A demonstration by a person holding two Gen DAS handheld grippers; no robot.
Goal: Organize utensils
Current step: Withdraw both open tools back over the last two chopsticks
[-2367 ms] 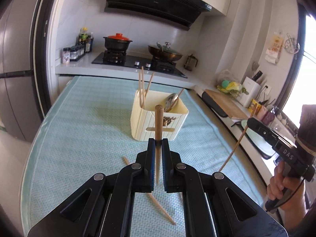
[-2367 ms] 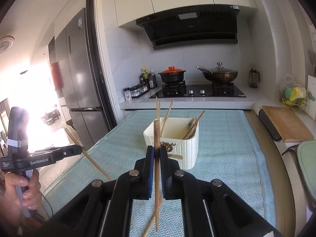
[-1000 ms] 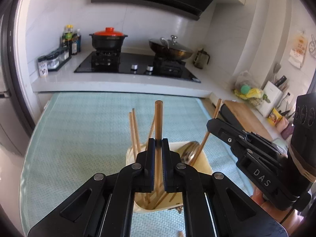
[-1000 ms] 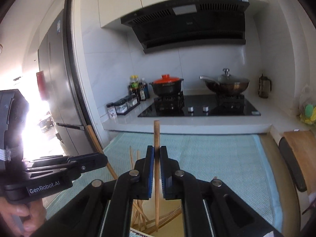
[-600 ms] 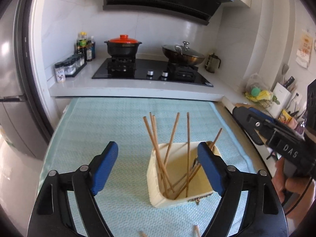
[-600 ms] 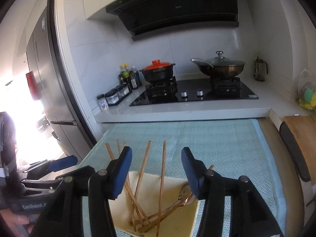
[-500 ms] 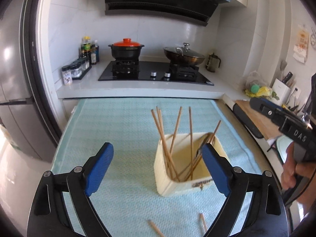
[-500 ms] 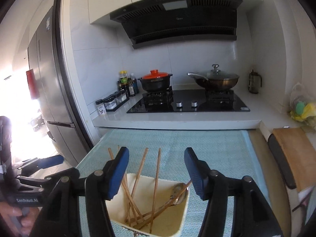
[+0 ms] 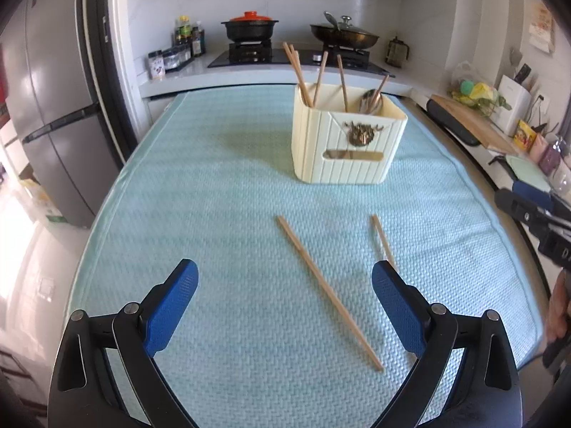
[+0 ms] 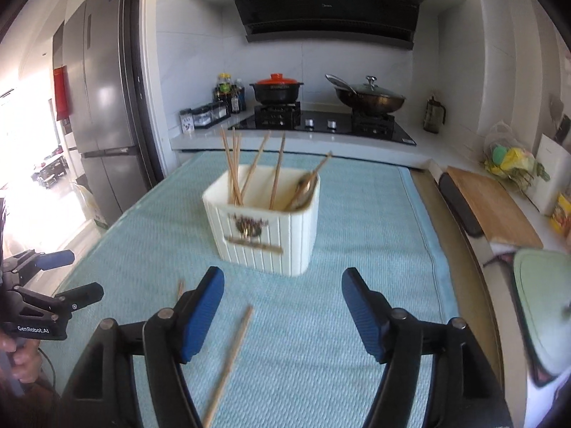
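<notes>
Chopstick [image 9: 328,290] on mat between open left tongs [image 9: 284,283].

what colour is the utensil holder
Cream, with vertical ribbing; clearest in the left wrist view.

- The left gripper [image 9: 283,280] hung with its blue-padded jaws spread wide, holding nothing.
- The right gripper [image 10: 283,287] likewise gaped wide, empty, angled slightly downward.

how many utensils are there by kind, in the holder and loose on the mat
standing chopsticks in the holder: 6
loose chopsticks on the mat: 2
spoon in the holder: 1
total: 9
</notes>
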